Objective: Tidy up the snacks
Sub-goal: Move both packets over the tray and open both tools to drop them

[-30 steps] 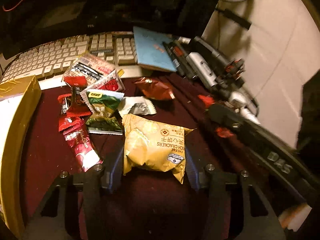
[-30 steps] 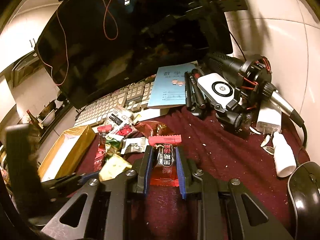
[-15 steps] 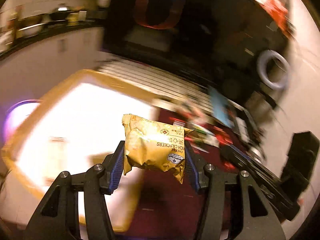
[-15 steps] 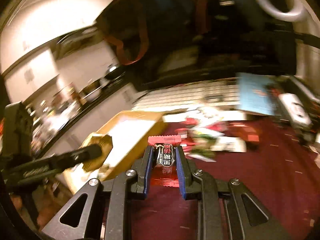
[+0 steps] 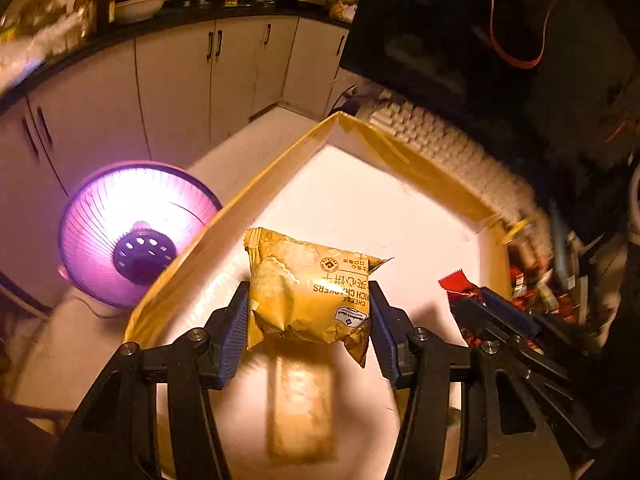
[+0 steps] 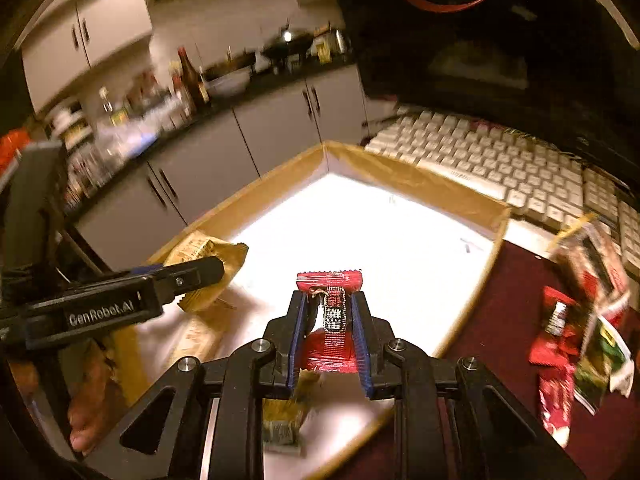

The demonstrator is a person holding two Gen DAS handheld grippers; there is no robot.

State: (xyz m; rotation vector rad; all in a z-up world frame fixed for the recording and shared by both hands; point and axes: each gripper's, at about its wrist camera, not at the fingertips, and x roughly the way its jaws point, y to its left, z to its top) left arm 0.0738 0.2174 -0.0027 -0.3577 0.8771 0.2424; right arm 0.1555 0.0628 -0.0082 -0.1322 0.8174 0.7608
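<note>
Left wrist view: the left gripper [image 5: 308, 312] is clamped on a yellow cheese cracker pack [image 5: 308, 292], holding it up in the air over the gold-walled box [image 5: 404, 156]. The box has a white floor, and there's already a blurry tan packet [image 5: 302, 404] lying on it right underneath. Off to the right in the same view you can see the right gripper [image 5: 476, 300] poking in over the box's right side with a red wrapper sticking out of it.

From the right wrist view, the right gripper [image 6: 330, 328] is closed on a red snack bar [image 6: 330, 312], held above the near part of the box [image 6: 420, 184]. The left gripper [image 6: 200, 270] comes in from the left with the cracker pack [image 6: 208, 256] over the box's left wall.

The rest of the snacks are a loose pile of red and green wrappers [image 6: 580, 332] on the dark red cloth [image 6: 496, 344] covering the worktop, just right of the box. A white keyboard [image 6: 500, 152] sits behind the box, touching or nearly touching its far wall, can't tell which. There's a glowing purple heater [image 5: 132, 232] down on the left, well apart from the box.
</note>
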